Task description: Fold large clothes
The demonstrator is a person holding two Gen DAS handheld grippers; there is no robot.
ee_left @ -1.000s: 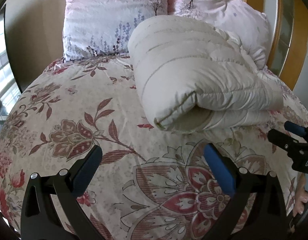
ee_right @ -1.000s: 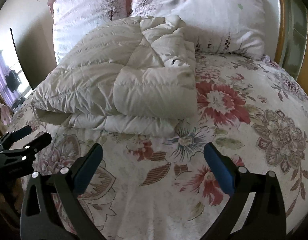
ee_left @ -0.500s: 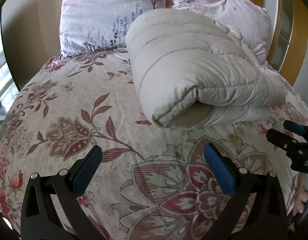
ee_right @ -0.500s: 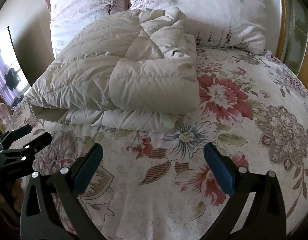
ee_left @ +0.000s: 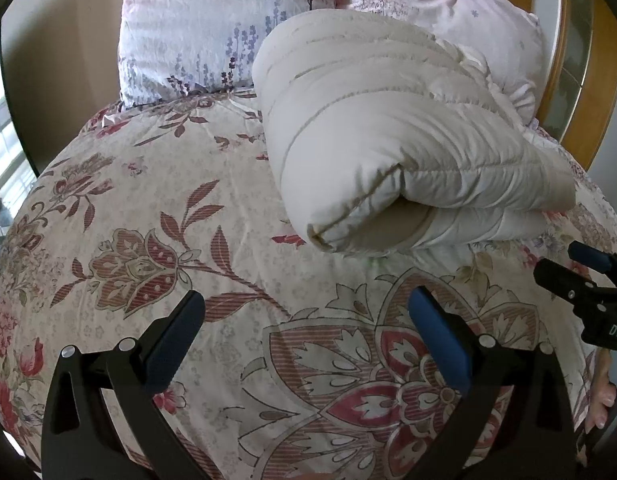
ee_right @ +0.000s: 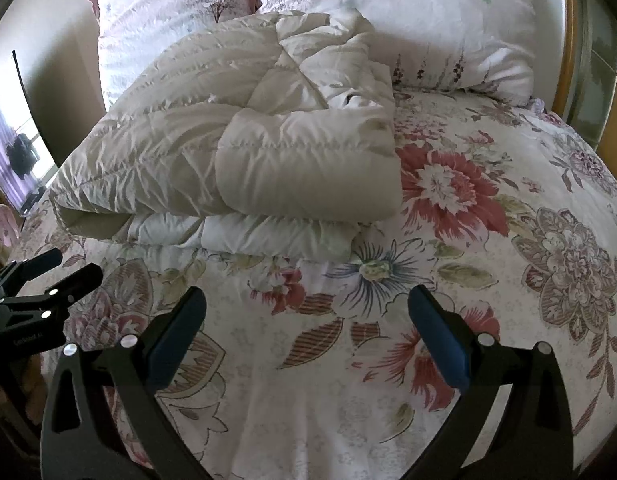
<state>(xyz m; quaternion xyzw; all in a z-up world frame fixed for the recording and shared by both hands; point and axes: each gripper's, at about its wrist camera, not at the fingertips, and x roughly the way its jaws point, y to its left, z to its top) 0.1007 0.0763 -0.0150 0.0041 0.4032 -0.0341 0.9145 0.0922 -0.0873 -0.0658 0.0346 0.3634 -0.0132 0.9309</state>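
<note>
Folded cream puffer coat (ee_left: pixel 388 144) sitting at 12 o'clock on the bed (ee_left: pixel 156 216), both grippers' fingers (ee_left: pixel 436 336) spread wide, empty.

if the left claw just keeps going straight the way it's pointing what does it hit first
Most likely the floral bedspread, since the open left claw looks slightly downward at it. If it clears the cover, next comes the near edge of the folded cream padded garment. Depth is unclear.

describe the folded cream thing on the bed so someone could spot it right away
On the floral bedspread, just before the two pink pillows at the headboard, lies a puffy folded garment. It is plain cream and quilted, unlike the printed fabrics around it.
</note>
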